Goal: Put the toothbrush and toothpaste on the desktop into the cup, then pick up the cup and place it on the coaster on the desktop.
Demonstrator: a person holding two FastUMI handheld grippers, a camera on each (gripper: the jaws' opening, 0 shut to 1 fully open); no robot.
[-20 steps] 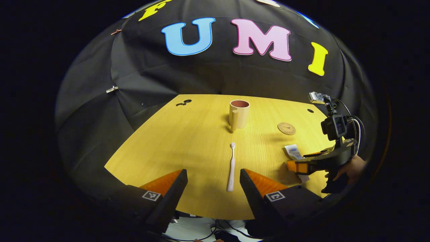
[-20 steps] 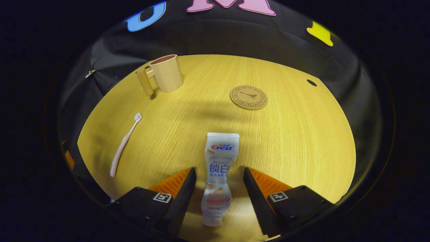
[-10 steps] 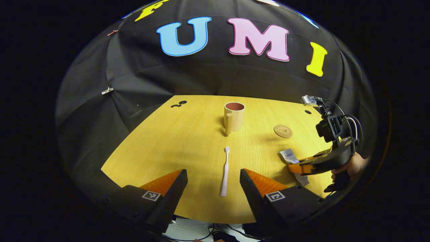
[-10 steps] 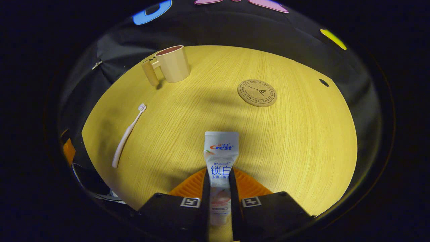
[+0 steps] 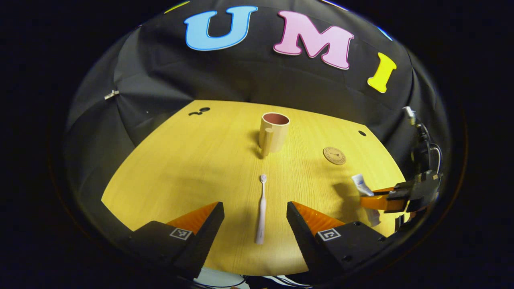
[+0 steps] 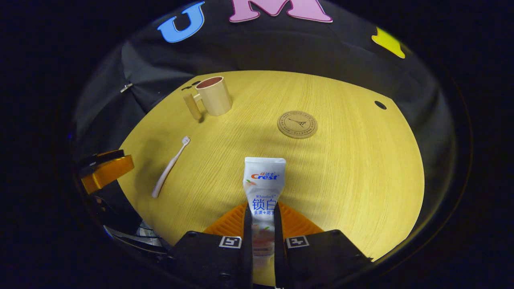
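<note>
Nearest us, our right gripper (image 6: 263,224) is clamped on the toothpaste (image 6: 264,180), both fingers pressing the tube's lower half while its flat end juts forward over the desktop (image 6: 361,168). Our left gripper (image 5: 255,218) is spread wide, with the toothbrush (image 5: 262,208) lying flat on the wood between its fingers, untouched. Farther off, the cup (image 6: 215,95) stands upright, its handle toward us, and the coaster (image 6: 297,124) lies bare, well apart from it. We judge the soft tube may slip or buckle in the grip, or clip the cup's rim and tip the cup. Nothing stands in the way.
</note>
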